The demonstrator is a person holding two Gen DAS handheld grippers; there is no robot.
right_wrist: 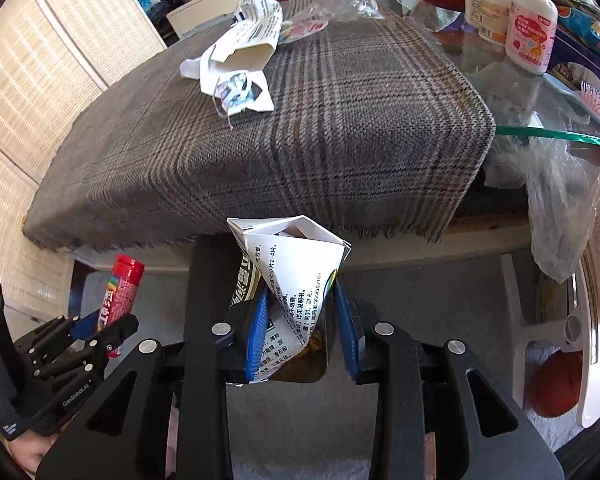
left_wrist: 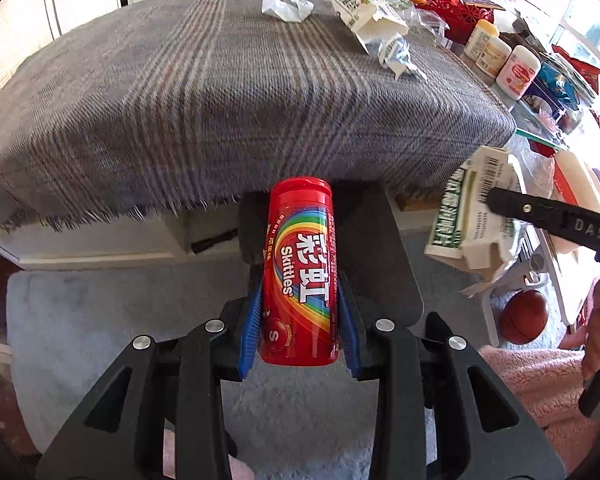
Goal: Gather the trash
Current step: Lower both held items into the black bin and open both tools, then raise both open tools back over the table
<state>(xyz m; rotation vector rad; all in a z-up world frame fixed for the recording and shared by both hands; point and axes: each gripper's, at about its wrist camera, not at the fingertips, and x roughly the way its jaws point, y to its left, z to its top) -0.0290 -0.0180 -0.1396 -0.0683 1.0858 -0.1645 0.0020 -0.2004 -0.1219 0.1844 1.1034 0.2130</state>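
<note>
Item 1, left gripper (left_wrist: 300, 300): blue pads (left_wrist: 249, 332) clamped on both sides of a red Skittles tube (left_wrist: 300, 268), cap end pointing away from me. I carry it in the air, in front of the table edge, over the grey carpet (left_wrist: 100, 320).

Item 2, right gripper (right_wrist: 300, 312): jaws pressed in on a crushed white carton (right_wrist: 288, 272) printed with black text and a green-and-black band. It is likewise held off the table, just short of the fringe. In the left view this carton (left_wrist: 472, 216) shows at the right with one black finger across it.

Item 3, progress, my judgement: two pieces are picked up and in hand; neither is disposed of. No bin shows in either view, so I cannot say where they go.

Item 4, trash left on the table: a torn white box (right_wrist: 240, 40) lying open, with a small crumpled printed wrapper (right_wrist: 236, 94) touching its near side; a crumpled white paper (left_wrist: 286, 8) farther back; clear plastic wrap (right_wrist: 340, 4) near the far edge. I estimate the task is under halfway.

Item 5, surface: table under a grey plaid cloth (right_wrist: 340, 128) with a fringed near edge.

Item 6, surroundings: glass-topped side area to the right holding white bottles (right_wrist: 530, 28), a red basket (left_wrist: 452, 8) and a pink hairbrush (right_wrist: 598, 100); an orange-brown ball (left_wrist: 524, 316) on the floor; a pale blind (right_wrist: 40, 80) at left; a low cabinet behind.
</note>
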